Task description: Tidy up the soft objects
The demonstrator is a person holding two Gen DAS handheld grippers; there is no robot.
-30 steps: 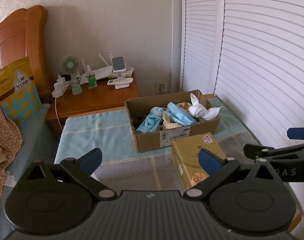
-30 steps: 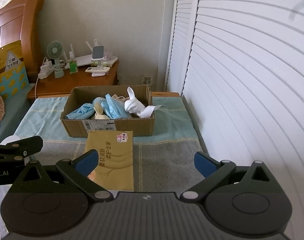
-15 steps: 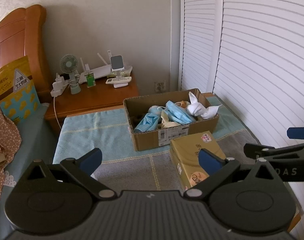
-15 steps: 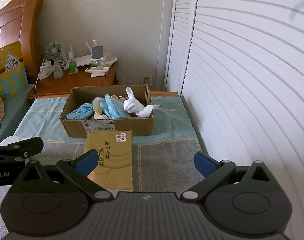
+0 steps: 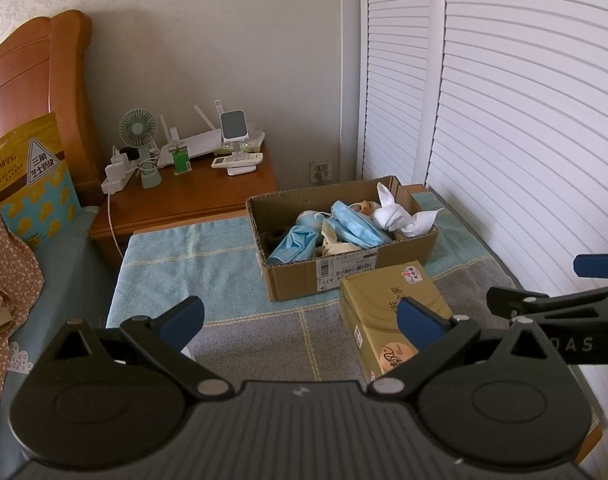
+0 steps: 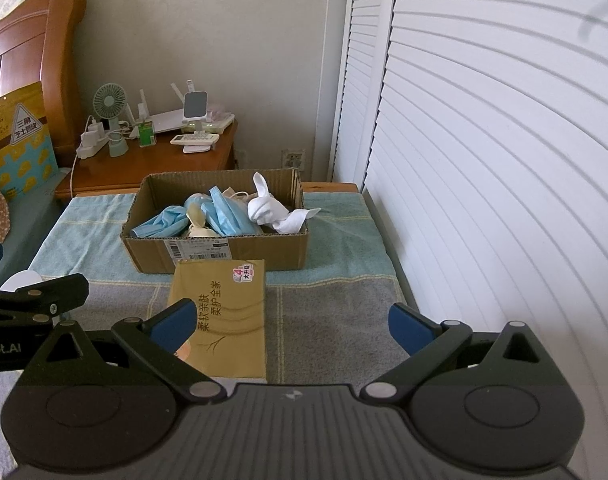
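towel-covered table (image 6: 336, 320) | left gripper (image 5: 300, 316) wide apart | right gripper (image 6: 292, 322) wide apart

Towel-covered surface (image 6: 328, 320): cardboard box (image 6: 224, 254) at far middle; gold tissue pack (image 6: 224, 316) touching box's near side, toward near edge.

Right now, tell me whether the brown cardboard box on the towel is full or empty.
Partly full. The open-topped brown cardboard box holds crumpled blue face masks, a white cloth draped over its rim, and cream pieces; how deep the pile goes is hidden.
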